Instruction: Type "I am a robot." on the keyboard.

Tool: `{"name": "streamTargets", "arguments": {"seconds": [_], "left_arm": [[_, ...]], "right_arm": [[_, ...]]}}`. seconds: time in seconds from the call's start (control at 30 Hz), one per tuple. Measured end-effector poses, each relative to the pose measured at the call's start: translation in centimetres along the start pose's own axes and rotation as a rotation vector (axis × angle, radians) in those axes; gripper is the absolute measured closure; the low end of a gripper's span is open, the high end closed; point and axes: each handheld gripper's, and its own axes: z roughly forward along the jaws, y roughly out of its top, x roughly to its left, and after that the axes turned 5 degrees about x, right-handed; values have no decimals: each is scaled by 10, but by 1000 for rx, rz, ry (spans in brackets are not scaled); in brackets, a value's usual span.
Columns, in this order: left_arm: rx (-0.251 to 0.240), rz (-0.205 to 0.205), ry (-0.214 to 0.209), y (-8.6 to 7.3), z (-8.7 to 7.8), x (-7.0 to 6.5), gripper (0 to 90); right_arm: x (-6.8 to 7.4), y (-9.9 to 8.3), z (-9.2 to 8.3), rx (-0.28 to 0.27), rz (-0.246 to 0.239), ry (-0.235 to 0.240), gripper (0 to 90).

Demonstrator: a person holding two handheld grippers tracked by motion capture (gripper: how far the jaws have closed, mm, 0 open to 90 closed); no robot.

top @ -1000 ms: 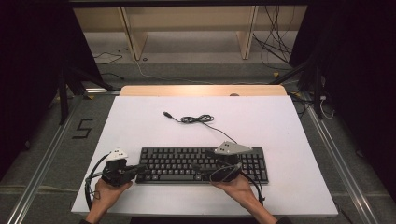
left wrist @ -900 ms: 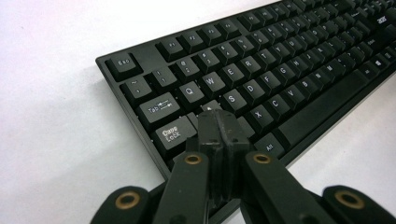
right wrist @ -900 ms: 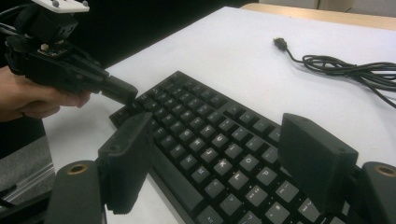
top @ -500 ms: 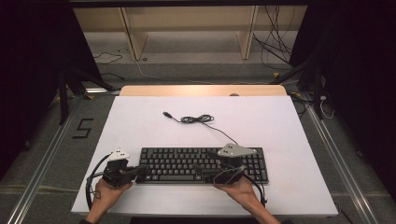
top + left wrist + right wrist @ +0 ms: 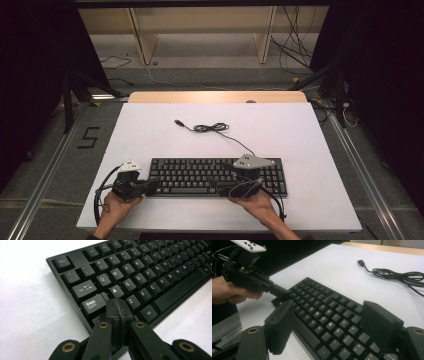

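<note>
A black keyboard [image 5: 200, 172] lies across the near part of the white table [image 5: 280, 135]. Its black cable [image 5: 212, 128] curls behind it and ends in a loose USB plug [image 5: 177, 122]. My left gripper [image 5: 154, 186] is shut with nothing between its jaws. Its joined tips [image 5: 117, 305] sit over the key below Caps Lock at the keyboard's [image 5: 140, 272] near left corner. The right gripper view shows that left gripper [image 5: 282, 293] touching the keyboard's [image 5: 324, 307] left end. My right gripper [image 5: 220, 188] is open, its jaws [image 5: 329, 325] spread wide just above the keys right of the middle.
The white table's near edge [image 5: 220, 227] is close under both hands. A wooden strip [image 5: 215, 96] runs along the far edge. Beyond it stand shelf legs [image 5: 145, 40] and loose floor cables [image 5: 300, 50]. Metal rails [image 5: 45, 175] flank the table.
</note>
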Motion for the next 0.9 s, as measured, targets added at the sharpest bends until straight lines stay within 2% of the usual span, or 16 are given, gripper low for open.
{"name": "streamTargets", "arguments": {"seconds": [0.23, 0.37, 0.57, 0.73, 0.83, 0.9], "left_arm": [[6, 11, 14, 1, 0, -2, 891], [-19, 17, 22, 1, -3, -3, 885], [-85, 18, 21, 3, -11, -5, 803], [-121, 23, 2, 4, -14, -7, 728], [-146, 15, -7, 4, -15, -8, 653], [-161, -3, -7, 5, -16, -8, 555]], "right_arm": [[1, 0, 0, 2, 1, 1, 280], [0, 0, 0, -2, 2, 1, 280], [-1, 1, -1, -5, 6, 0, 281], [-1, 1, -1, -7, 7, -4, 280], [-2, 0, 0, -6, 6, -4, 280], [-1, 0, 0, -7, 6, -3, 280]]}}
